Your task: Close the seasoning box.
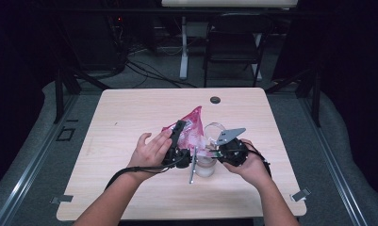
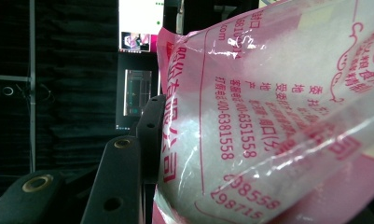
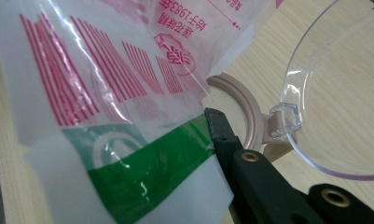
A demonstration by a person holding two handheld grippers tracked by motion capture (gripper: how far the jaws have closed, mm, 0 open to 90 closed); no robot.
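Both grippers hold a pink-printed plastic bag (image 1: 190, 126) above the desk (image 1: 130, 117): left gripper (image 1: 177, 134) clamped on its body, right gripper (image 1: 214, 151) pinching its corner beside an open-lidded clear jar (image 1: 206, 165). Next, likely tilting the bag to pour.

Both forearms are bare, without sleeves. The matte black two-jaw left gripper (image 1: 177, 136) trails a black cable. The matching right gripper (image 1: 218, 151) carries a grey three-cornered plate; brass-ringed screw holes dot its jaws.
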